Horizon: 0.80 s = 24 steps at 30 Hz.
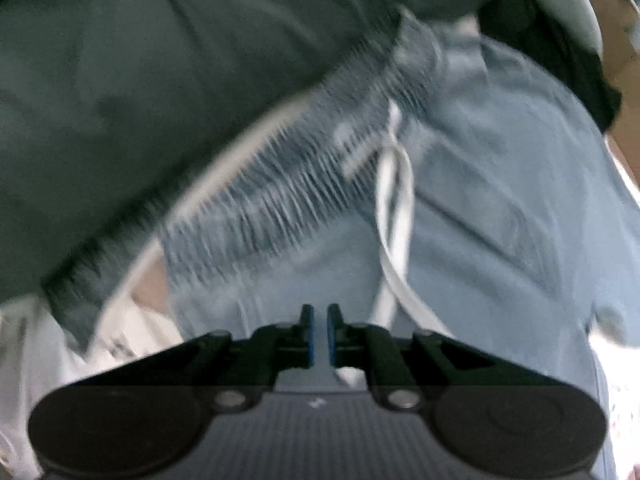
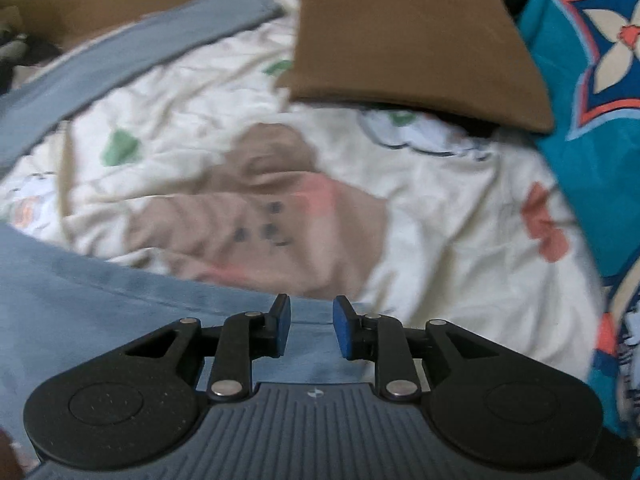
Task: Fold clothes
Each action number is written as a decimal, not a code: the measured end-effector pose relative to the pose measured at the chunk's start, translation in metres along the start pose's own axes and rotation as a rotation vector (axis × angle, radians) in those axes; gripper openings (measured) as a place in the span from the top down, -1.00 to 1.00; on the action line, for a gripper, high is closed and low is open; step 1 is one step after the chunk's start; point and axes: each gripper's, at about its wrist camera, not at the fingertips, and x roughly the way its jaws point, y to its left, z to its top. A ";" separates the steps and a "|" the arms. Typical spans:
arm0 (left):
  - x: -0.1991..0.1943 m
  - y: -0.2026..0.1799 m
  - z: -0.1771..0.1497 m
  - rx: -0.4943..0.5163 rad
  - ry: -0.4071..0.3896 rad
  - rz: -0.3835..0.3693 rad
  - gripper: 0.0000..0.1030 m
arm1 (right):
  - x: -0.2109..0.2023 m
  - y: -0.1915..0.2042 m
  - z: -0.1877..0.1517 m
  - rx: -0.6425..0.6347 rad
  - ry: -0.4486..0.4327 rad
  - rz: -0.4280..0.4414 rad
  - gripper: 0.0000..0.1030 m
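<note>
The left gripper [image 1: 320,330] points down at a pair of light blue pants [image 1: 480,200]. Its 2 blue pads are almost pressed together, with only a thin slit between them. A bit of the blue cloth seems to sit in that slit, but the picture is too blurry to tell if it is pinched. Just past the pads is the bunched waistband [image 1: 288,184] of the pants, and a white drawstring [image 1: 394,200] hangs down from it beside the gripper. Past the waistband lies a dark green garment [image 1: 140,80], touching it.

The right gripper [image 2: 311,328] is spread apart, and nothing is between its pads. Under it is a flat edge of the pants [image 2: 100,312]. It looks let go and lying down. Past that edge is a cream bedsheet [image 2: 440,208] with cartoon prints. A long strip of the same blue cloth [image 2: 132,56], likely a pant leg, stretches across the sheet far from the right gripper. A folded brown cloth [image 2: 412,40] rests on the sheet, well apart from the pants. A teal blanket [image 2: 592,100] lies next to it.

My guess is the pants are only partly folded. The leg is not yet brought in, and the green garment looks not yet folded.
</note>
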 end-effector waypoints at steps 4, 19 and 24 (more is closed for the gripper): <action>0.024 -0.003 -0.017 0.056 0.051 0.112 0.95 | 0.007 0.019 -0.018 -0.024 0.032 0.089 0.26; 0.014 -0.034 -0.007 0.052 0.116 0.351 0.85 | 0.046 0.037 -0.041 -0.125 0.244 0.028 0.27; -0.015 -0.061 0.014 0.133 0.070 0.271 0.68 | 0.038 0.032 -0.023 -0.072 0.186 0.012 0.27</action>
